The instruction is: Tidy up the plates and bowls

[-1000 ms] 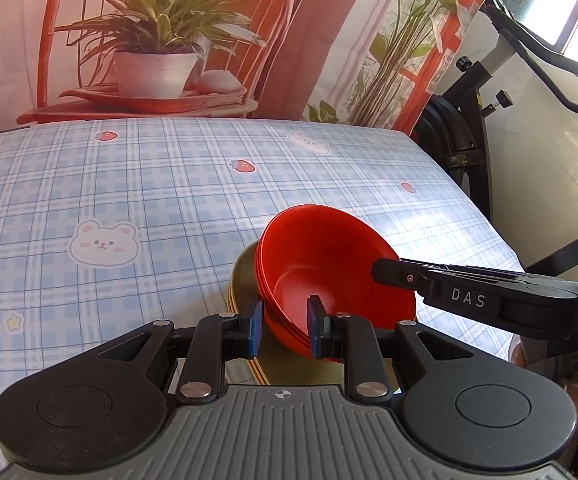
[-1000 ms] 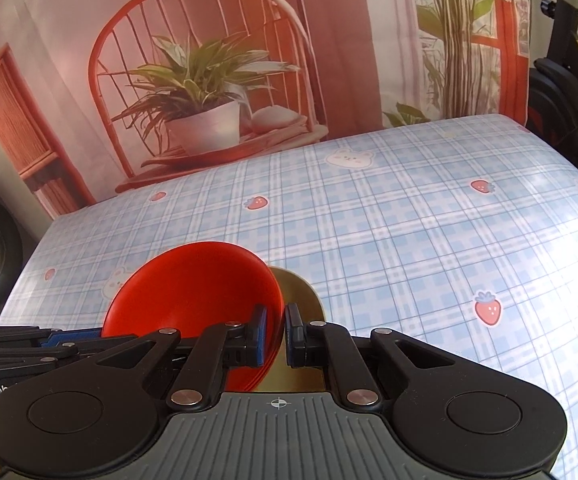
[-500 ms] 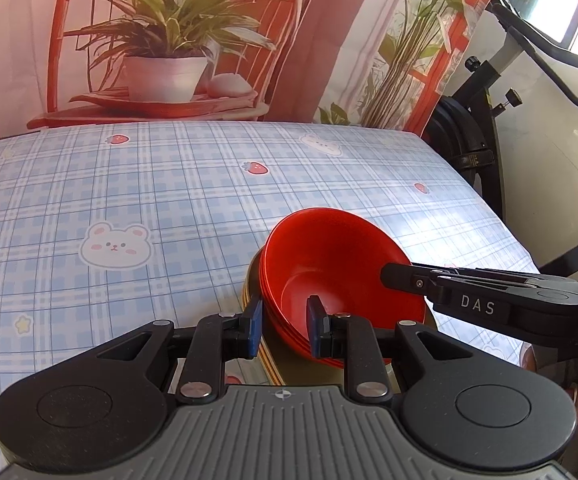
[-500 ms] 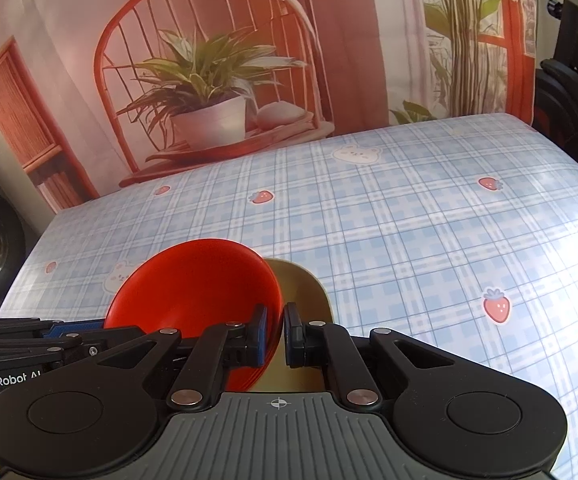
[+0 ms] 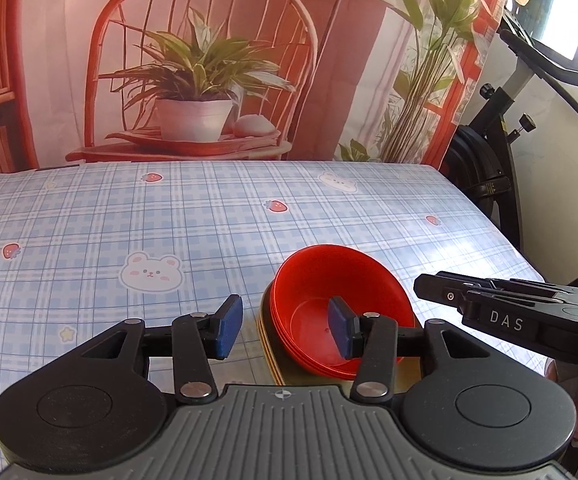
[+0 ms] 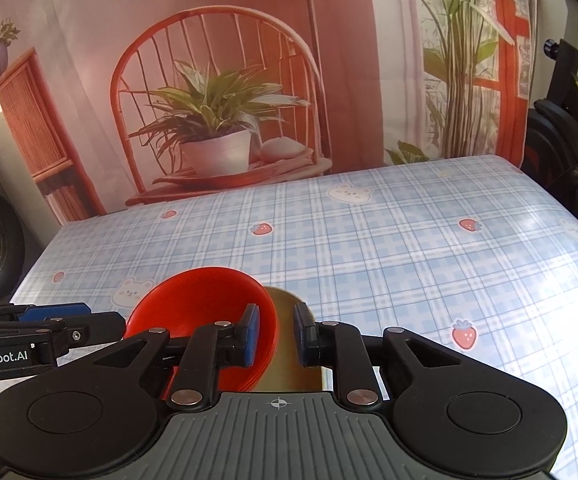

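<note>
- The backdrop (image 5: 209, 60) behind the counter is a printed cloth showing a red chair and a potted plant.
- The counter (image 5: 129, 220) wears a blue plaid cover with bears and strawberries.
- The plates (image 5: 267, 344), a short yellowish stack, lie near the counter's front edge.
- The bowls (image 5: 341, 284), red and nested, rest on the plates, tipped toward the cameras.
- The left gripper (image 5: 285, 330) stands fairly wide, its jaws having just been opening; the near bowl rim lies between them, untouched by the pads.
- The right gripper (image 6: 275, 334) is narrowly parted, jaws just opened; they straddle the bowls' right rim without pressing it.
</note>
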Demonstrator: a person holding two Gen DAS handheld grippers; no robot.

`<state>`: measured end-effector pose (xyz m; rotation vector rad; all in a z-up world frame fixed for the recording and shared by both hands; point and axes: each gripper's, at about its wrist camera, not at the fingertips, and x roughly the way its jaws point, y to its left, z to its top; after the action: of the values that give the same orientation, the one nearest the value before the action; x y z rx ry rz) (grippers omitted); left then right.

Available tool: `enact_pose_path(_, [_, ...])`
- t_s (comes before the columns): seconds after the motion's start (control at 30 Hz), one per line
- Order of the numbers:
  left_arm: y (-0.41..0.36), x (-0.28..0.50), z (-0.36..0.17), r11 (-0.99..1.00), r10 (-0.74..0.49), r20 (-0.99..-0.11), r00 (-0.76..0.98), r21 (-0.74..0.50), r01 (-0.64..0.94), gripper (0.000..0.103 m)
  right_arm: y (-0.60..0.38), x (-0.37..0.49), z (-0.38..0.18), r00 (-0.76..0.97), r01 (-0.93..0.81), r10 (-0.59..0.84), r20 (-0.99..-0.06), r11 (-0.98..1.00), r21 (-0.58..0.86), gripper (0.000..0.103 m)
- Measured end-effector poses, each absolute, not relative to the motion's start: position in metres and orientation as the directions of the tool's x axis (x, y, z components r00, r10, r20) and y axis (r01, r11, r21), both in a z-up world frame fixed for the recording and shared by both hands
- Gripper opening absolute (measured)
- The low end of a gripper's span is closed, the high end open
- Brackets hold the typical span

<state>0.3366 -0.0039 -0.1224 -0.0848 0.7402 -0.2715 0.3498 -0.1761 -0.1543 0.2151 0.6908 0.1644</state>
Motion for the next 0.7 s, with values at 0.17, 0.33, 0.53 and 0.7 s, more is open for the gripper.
enact_pose_path(0.17, [-0.006, 0.319, -0.117, 0.968, -0.251, -0.649, 0.718, -0.149, 0.203, 0.054, -0.179, 0.333, -0.147, 0.772, -0.082, 0.22, -0.596, 0.965, 0.251, 0.02])
enact_pose_path(0.33, [-0.004, 0.297, -0.116, 0.967, -0.253, -0.623, 0.74, -0.153, 0.202, 0.065, -0.179, 0.311, -0.145, 0.773, -0.082, 0.213, -0.598, 0.968, 0.238, 0.024])
enact_pose_path(0.53, [-0.005, 0.266, -0.113, 0.98, -0.194, -0.609, 0.769, -0.092, 0.174, 0.088, -0.175, 0.285, -0.138, 0.783, -0.095, 0.198, -0.59, 0.975, 0.201, 0.036])
enact_pose_path(0.7, [0.004, 0.24, -0.11, 0.983, -0.182, -0.581, 0.793, -0.118, 0.14, 0.096, -0.171, 0.262, -0.131, 0.792, -0.109, 0.198, -0.578, 0.977, 0.185, 0.063])
